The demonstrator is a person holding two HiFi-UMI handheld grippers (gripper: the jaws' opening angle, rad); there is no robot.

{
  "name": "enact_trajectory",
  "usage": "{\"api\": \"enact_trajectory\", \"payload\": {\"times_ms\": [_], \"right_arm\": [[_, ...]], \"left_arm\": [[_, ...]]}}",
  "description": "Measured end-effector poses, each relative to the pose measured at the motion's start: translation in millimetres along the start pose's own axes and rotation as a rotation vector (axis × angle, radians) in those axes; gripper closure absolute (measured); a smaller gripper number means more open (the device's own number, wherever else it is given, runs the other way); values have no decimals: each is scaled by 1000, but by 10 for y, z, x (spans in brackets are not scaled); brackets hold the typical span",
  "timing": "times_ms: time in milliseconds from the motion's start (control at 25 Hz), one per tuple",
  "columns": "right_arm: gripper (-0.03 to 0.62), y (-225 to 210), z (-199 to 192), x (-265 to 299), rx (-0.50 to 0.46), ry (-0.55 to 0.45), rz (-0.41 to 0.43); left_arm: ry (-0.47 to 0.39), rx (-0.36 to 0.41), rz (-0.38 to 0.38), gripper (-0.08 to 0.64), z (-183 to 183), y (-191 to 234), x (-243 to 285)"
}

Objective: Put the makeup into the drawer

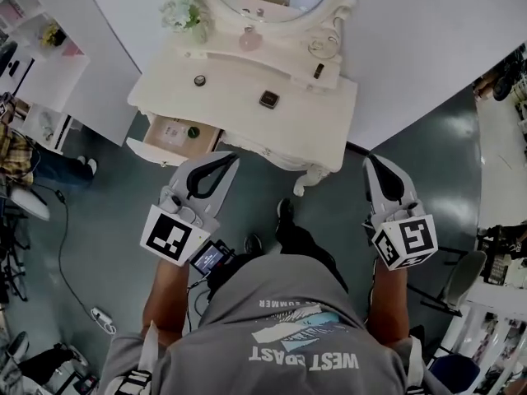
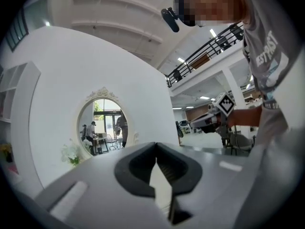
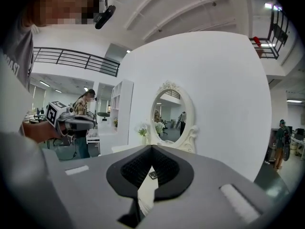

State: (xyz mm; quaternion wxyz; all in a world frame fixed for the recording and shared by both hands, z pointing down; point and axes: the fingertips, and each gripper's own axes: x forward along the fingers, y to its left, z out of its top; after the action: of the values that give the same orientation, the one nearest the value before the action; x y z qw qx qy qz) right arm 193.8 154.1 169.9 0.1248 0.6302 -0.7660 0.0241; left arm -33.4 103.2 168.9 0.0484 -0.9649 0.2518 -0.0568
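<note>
both grippers empty, makeup ahead on the tabletop

the vanity table (image 1: 239, 97) stands in front of me, its drawer (image 1: 152, 153) pulled open at the left front corner. the left gripper (image 1: 229, 156) hovers just off that drawer and the right gripper (image 1: 372, 159) off the right corner, both with jaws pressed together on nothing. the dark square compact (image 1: 268, 99) lies mid-top, up and right of the left gripper, which is nearer (squarish, no long axis). i judge there is bare tabletop around it for an approach.

The cream carved dressing counter (image 1: 321, 122) looks smoothly painted, with a satin sheen. Its open drawer (image 1: 207, 138) shows bare pale wood inside. The dark floor (image 1: 445, 171) beside the counter is glossy and reflective.
</note>
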Motion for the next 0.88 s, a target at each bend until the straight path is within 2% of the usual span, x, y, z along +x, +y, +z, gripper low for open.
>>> {"api": "enact_trajectory", "payload": {"times_ms": [280,880], "right_arm": [[591,-220,24,756,8,-11,95],[590,-1346,-352,2384,20,51,245]], "left_arm": [[61,-14,112,558,-137,404,134],[177,-14,266,558,-338,944,1300]]}}
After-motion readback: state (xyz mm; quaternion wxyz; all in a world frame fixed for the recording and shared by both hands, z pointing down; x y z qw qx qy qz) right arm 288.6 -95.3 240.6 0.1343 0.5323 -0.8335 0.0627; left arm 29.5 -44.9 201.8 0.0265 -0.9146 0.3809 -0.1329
